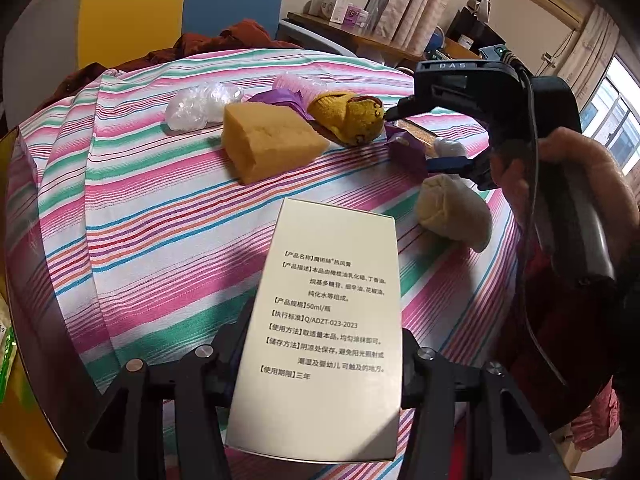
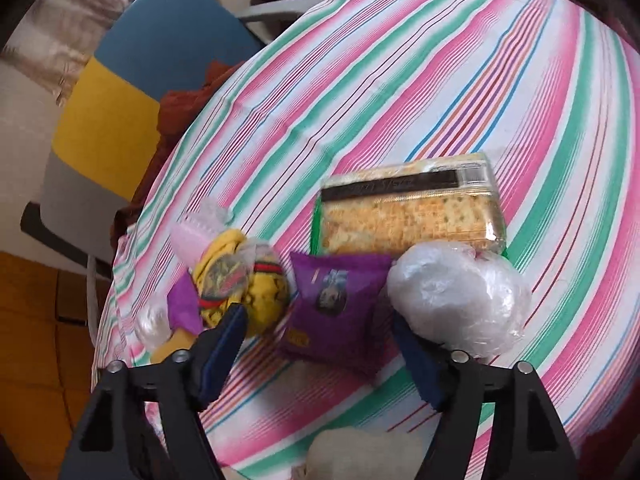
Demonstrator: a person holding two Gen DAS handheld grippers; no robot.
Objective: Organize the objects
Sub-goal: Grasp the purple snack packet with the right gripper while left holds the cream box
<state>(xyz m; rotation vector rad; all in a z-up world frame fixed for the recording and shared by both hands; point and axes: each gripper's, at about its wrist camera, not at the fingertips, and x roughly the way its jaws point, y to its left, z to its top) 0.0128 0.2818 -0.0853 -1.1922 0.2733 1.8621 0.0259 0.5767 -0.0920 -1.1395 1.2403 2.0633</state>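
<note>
The left hand-held gripper point(image 1: 316, 364) is pinching a cream product box point(image 1: 320, 332), held above the striped desk point(image 1: 140, 216), on the near side of the yellow sponge point(image 1: 268, 140). The right hand-held gripper point(image 2: 320, 344) is spread wide, its jaws either side of a purple snack packet point(image 2: 336, 304) that lies just in front of the cracker pack point(image 2: 408, 216). This looks like a gathering step: next, the right jaws likely need to close squarely on the soft packet without catching the clear plastic bag point(image 2: 460, 300) touching it
</note>
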